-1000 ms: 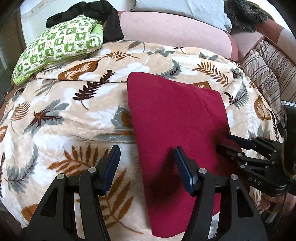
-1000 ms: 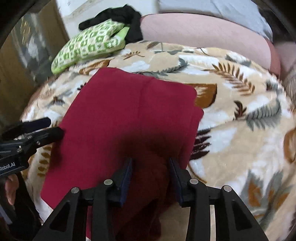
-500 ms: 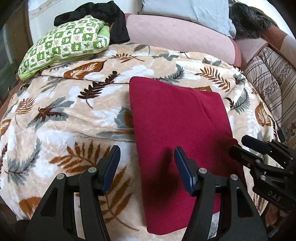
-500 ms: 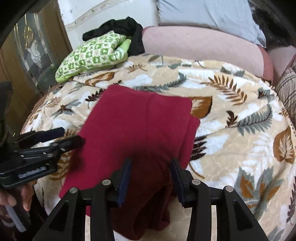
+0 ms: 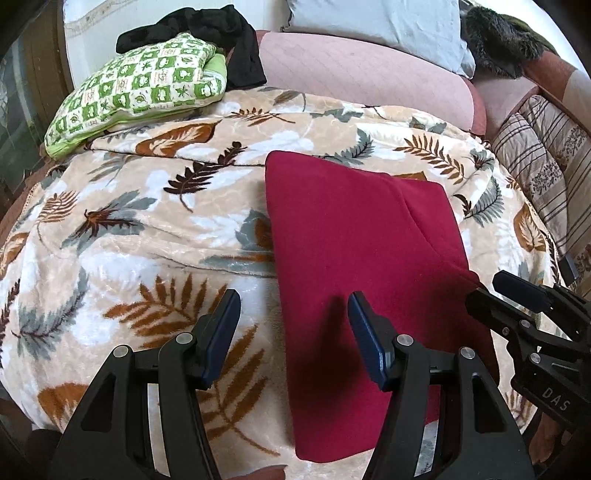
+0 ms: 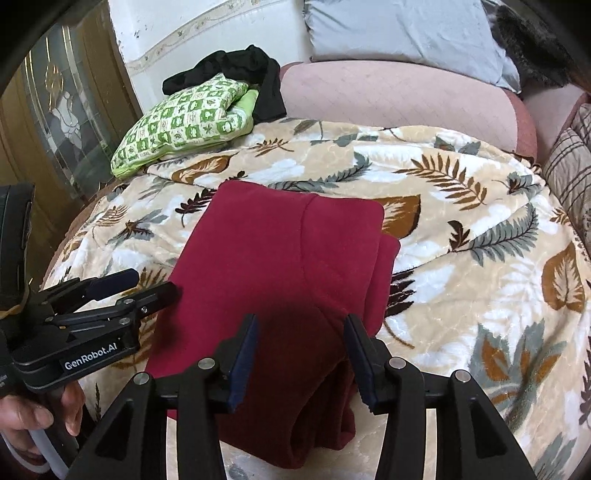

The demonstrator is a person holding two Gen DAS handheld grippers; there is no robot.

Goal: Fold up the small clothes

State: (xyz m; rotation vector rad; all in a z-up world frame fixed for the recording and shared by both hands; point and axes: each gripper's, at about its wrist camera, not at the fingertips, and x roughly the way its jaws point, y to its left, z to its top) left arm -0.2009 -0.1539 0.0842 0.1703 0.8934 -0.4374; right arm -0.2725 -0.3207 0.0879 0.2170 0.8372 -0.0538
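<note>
White lettering reads "GenRobot.AI" on the black body of my left claw [image 6: 147, 286], seen from the right wrist camera — and "DAS" on the body of my right claw [image 5: 491, 293], seen from the left. I can read nothing else.

You're in a home bedroom or living room: leaf-print fleece blanket [image 5: 155, 236] over a bed, green checked cushion [image 5: 140, 92] and black garment [image 5: 207, 26] at its far left corner, pink padded headboard [image 5: 362, 74], grey pillow [image 5: 376, 22], striped cushion [image 5: 535, 155] at the right edge, glazed wooden door [image 6: 55, 122].
</note>
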